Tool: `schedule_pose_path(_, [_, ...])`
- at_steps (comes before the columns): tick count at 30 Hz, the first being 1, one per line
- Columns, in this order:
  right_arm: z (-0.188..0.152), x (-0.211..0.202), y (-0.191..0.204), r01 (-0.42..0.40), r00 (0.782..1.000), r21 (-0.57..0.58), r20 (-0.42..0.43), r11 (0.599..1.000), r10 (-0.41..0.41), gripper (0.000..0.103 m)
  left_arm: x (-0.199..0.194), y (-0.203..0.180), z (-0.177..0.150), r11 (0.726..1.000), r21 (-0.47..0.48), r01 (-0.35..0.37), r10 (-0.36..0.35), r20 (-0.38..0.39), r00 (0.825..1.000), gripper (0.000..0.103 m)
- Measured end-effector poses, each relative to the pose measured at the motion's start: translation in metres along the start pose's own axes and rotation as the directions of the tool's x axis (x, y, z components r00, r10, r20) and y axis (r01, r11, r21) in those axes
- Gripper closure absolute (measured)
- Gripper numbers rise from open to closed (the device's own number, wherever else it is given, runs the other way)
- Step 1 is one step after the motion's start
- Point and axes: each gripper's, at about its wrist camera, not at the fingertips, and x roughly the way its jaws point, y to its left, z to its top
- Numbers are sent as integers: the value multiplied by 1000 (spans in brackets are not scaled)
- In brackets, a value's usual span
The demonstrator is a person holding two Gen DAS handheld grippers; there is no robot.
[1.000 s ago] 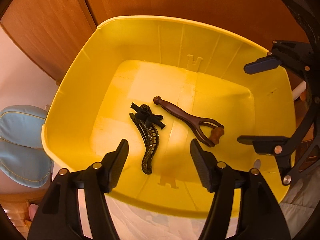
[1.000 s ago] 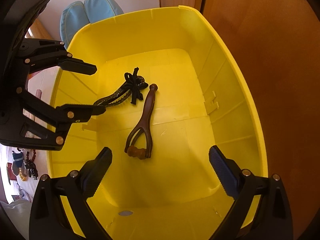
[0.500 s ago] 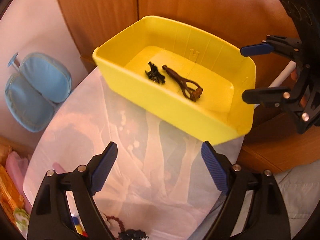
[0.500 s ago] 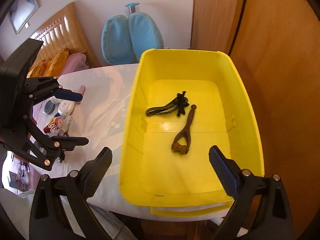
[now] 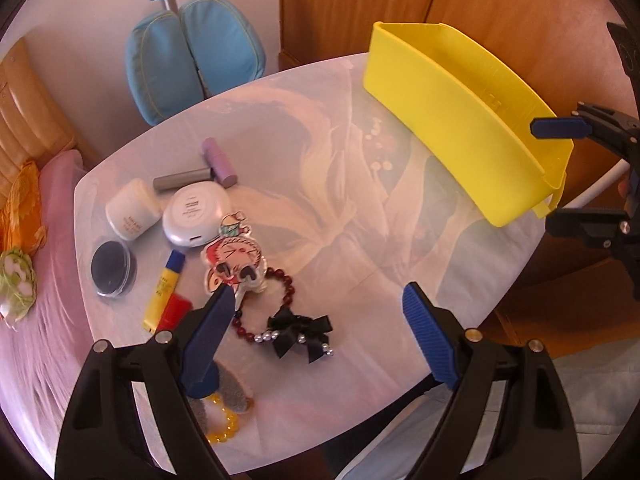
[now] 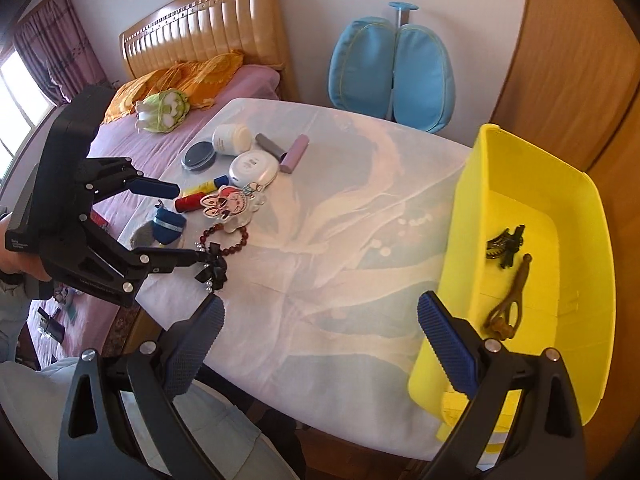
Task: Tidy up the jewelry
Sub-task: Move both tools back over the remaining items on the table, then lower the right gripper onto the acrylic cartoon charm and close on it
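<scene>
A yellow bin [image 5: 460,132] [image 6: 588,240] stands at the table's right end. In it lie a black hair clip [image 6: 504,246] and a brown hair clip [image 6: 508,300]. My left gripper [image 5: 318,292] [image 6: 188,223] hangs open and empty over the table's left part. Beneath it lie a black bow with pearls [image 5: 300,334] [image 6: 214,266] and a red bead bracelet [image 5: 286,288] [image 6: 228,236]. A cartoon rabbit charm [image 5: 236,260] [image 6: 232,202] lies beside them. My right gripper [image 6: 320,304] [image 5: 560,176] is open and empty, near the table's front edge by the bin.
Several cosmetics sit at the table's left: a white jar [image 5: 130,210], a compact [image 5: 196,214], a purple tube [image 5: 220,160], a yellow tube [image 5: 164,288]. A yellow bead bracelet [image 5: 224,420] and a small blue pouch [image 6: 168,226] lie near the front. A blue chair back [image 6: 392,72] and a bed [image 6: 160,128] stand behind.
Both grippers have drawn back from over the bin and swung left over the table. The left jaws stand wider than a second ago. Both hair clips stayed in the bin.
</scene>
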Motion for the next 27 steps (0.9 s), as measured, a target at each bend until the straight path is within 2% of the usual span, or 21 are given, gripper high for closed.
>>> schedule_pose_path(5, [15, 33, 33, -7, 999, 15, -48, 1000, 8, 5, 2, 44, -15, 999, -35, 17, -17, 7, 1000, 19])
schedule_pose_path(13, [65, 92, 103, 8, 994, 65, -111, 998, -1, 5, -3, 129, -40, 999, -10, 42, -41, 47, 998, 19])
schedule_pose_path(16, [80, 115, 125, 25, 990, 78, -142, 997, -14, 5, -1, 161, -51, 996, -30, 79, -77, 48, 996, 19])
schedule_pose_path(22, [94, 144, 149, 33, 983, 138, -181, 990, -7, 5, 12, 206, -67, 988, -63, 142, -141, 25, 990, 19])
schedule_pose_path(27, [93, 155, 150, 43, 978, 144, -210, 989, -12, 5, 20, 220, -69, 989, -68, 133, -132, 14, 991, 19])
